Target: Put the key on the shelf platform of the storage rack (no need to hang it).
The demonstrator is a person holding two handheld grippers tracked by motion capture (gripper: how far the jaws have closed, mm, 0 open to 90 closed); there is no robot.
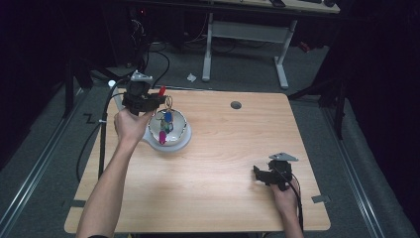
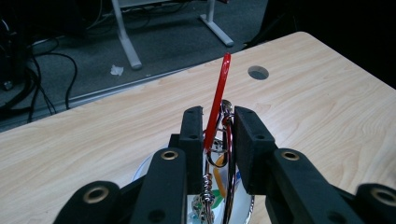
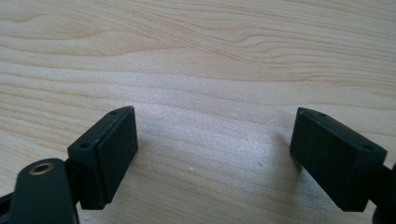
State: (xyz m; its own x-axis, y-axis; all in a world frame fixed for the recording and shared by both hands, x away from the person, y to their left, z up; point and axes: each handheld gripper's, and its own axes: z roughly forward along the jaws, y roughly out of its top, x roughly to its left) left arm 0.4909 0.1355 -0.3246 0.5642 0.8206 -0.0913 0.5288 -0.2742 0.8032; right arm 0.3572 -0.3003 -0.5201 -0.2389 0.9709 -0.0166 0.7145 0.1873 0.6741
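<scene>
1. a white bowl sits on the wooden table in the upper left of the high view, just beside the person's left hand.
2. a key bunch hangs over the bowl; its lower end, with blue, green and pink pieces, dangles inside the bowl's rim, while the metal ring at the top stays above it.
3. the left gripper has its jaws closed on the key bunch, pinching a red tag and the metal ring between the pads; the red tag pokes up past the jaws.
4. in the left gripper view, the bowl shows below the jaws at the bottom centre.
5. the right gripper rests low over the table at the lower right of the high view, well apart from the bowl.
6. in the right gripper view, the right gripper has its jaws spread wide with bare wood between them, holding nothing.
</scene>
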